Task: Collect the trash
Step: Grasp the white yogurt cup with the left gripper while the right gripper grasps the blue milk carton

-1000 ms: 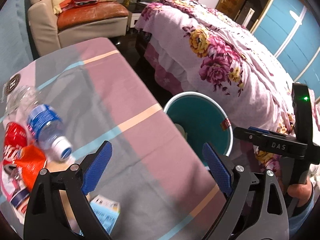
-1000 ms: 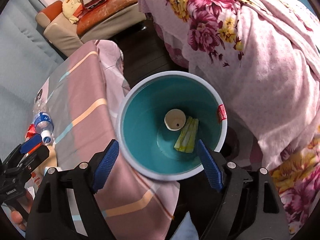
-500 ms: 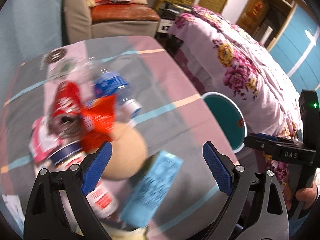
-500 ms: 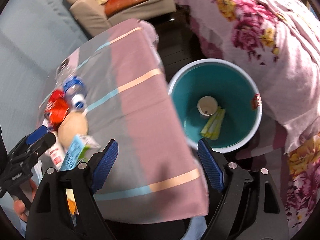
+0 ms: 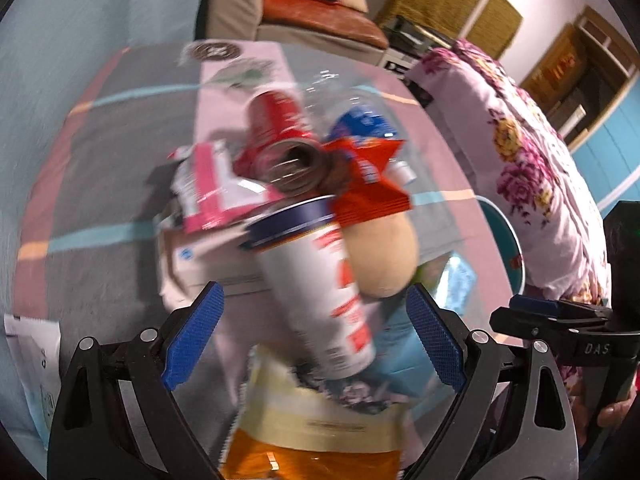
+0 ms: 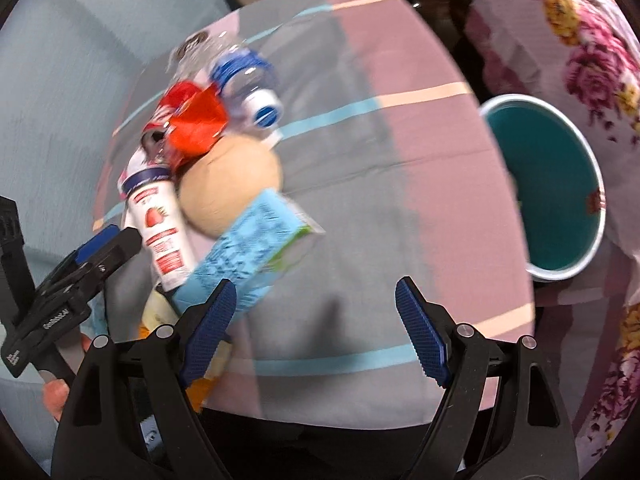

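Both grippers, left (image 5: 316, 336) and right (image 6: 316, 332), spread fingers wide, empty; teal bin (image 6: 554, 184) interior partly hidden.

We see a bed (image 5: 532, 168) under a pink floral cover, a beige armchair (image 5: 248, 8) with an orange seat, and teal wall panels (image 5: 612, 148) behind.

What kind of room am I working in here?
Most likely a bedroom at home: a bed with a floral bedspread beside the cloth-covered table, a cushioned armchair behind it, and a teal bin on the floor.
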The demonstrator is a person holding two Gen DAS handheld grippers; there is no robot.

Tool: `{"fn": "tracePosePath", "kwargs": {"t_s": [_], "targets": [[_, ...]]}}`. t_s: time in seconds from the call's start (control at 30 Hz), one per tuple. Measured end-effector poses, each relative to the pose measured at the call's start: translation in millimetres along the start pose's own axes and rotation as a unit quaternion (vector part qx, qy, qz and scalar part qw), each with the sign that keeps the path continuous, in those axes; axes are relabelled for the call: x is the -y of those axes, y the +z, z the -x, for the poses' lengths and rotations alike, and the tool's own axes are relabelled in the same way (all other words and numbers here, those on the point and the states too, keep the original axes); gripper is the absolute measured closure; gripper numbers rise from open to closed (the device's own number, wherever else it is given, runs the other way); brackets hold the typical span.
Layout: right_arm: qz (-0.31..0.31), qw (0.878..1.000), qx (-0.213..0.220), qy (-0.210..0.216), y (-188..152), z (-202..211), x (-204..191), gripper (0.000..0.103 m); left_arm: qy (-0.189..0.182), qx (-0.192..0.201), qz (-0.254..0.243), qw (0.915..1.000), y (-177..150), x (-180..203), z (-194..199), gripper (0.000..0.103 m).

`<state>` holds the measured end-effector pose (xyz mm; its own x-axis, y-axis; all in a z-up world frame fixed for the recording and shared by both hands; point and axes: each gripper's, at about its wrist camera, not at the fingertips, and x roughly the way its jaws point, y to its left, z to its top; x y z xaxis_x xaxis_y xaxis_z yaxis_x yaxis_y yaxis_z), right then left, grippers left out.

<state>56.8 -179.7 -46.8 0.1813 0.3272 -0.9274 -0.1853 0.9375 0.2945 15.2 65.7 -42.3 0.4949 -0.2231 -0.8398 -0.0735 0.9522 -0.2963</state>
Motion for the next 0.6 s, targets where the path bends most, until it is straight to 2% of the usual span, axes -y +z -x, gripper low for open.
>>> {"fn": "tracePosePath", "kwargs": {"t_s": [0.3,0.57,0.6], "targets": [[-0.032,0.999,-0.033,0.009,19,-35,-27,0.025,-0.010,-0.002,0.045,0.9989,-6,-46,-2,0.011],[-0.058,0.997,-0.050,0.015,20,-56,-22,0.025,-0.018,-0.010,0.051,0.9985,-8,-51,-8,0.011],[-0.055,0.997,-0.043,0.015,19,-55,-21,0.033,-0.019,-0.011,0.050,0.9985,-8,-49,-9,0.011]]}}
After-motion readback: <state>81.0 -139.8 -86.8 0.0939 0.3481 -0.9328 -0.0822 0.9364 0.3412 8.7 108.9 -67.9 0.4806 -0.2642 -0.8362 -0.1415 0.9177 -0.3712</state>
